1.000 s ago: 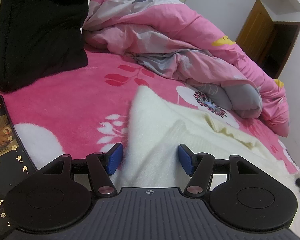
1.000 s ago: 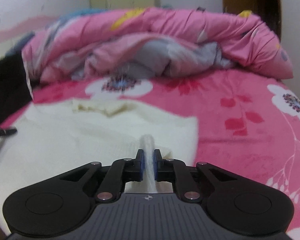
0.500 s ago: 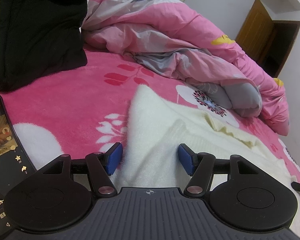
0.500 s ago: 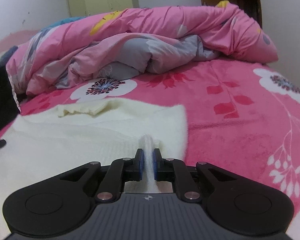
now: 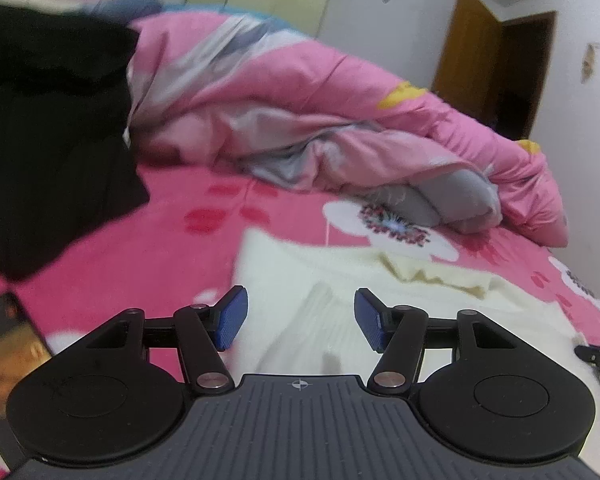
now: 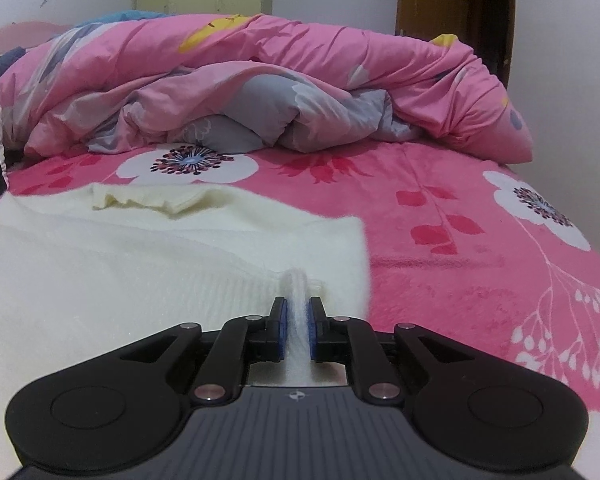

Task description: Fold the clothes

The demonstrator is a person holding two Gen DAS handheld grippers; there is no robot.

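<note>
Left wrist view: left gripper [image 5: 298,318] jaws spread and closing, cream sweater [image 5: 440,308] between them, unpinched, on the bed [image 5: 100,248]. Right wrist view: right gripper [image 6: 298,330] jaws pinch a sweater [image 6: 120,264] fold near its right edge.

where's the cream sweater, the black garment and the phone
cream sweater [image 6: 140,264]: right wrist view, flat body panel
black garment [image 5: 48,140]: left wrist view, middle of the cloth
phone [image 5: 8,344]: left wrist view, lit screen

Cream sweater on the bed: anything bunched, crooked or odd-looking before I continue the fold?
The cream sweater lies mostly flat. Only its near hem is pinched into a ridge in the right gripper, and the collar is slightly rumpled. Nothing looks damaged.
</note>
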